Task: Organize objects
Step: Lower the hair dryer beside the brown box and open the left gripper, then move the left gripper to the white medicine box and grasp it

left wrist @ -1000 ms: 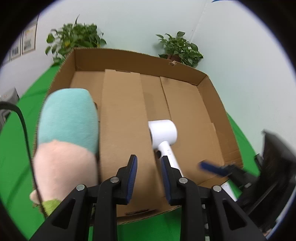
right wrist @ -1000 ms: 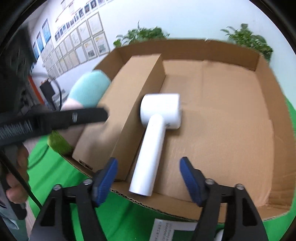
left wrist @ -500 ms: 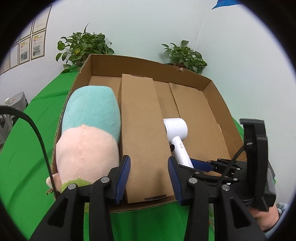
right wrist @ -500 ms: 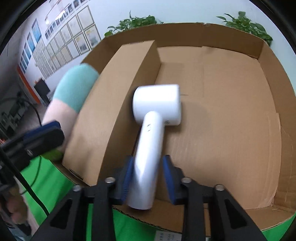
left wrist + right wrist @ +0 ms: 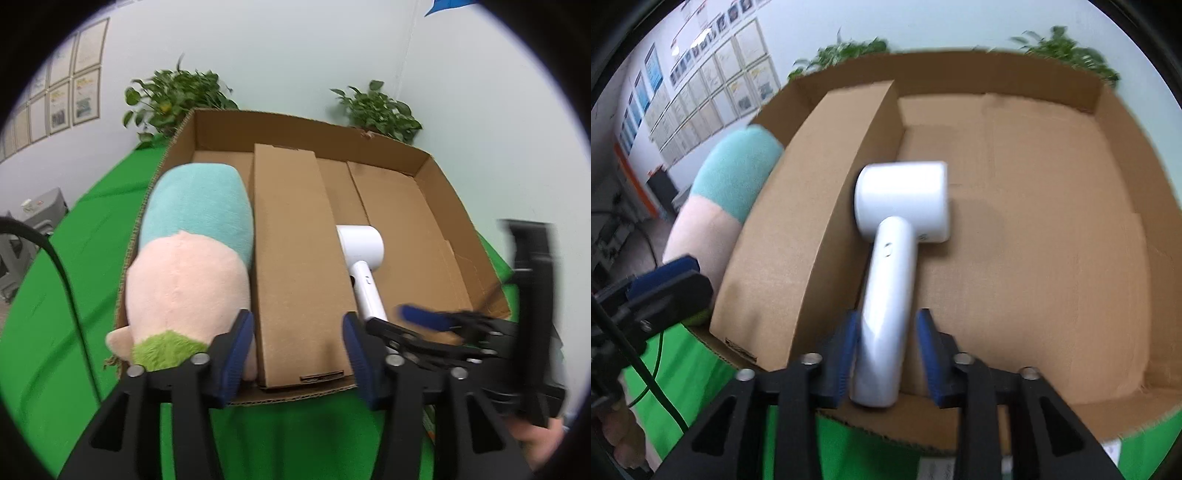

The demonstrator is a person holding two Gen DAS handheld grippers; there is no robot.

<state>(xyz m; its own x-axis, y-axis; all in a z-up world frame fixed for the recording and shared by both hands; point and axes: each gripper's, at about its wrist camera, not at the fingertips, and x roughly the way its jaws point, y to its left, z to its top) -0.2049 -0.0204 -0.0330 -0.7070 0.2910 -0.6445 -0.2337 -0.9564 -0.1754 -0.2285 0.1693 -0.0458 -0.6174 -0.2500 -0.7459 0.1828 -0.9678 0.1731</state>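
Note:
A white hair dryer lies in a large open cardboard box; it also shows in the left wrist view. My right gripper is shut on the dryer's handle at the box's near edge. A long closed carton lies left of the dryer. A teal and pink plush toy lies along the box's left side. My left gripper is open and empty, with its fingers either side of the carton's near end.
The box stands on a green cloth. Two potted plants stand behind it by the wall. A black cable hangs at the left. Paper lies under the box's front edge.
My right gripper closed on the dryer's handle and now holds it. My left gripper drew back towards the near end of the box and opened wider around the carton's end.

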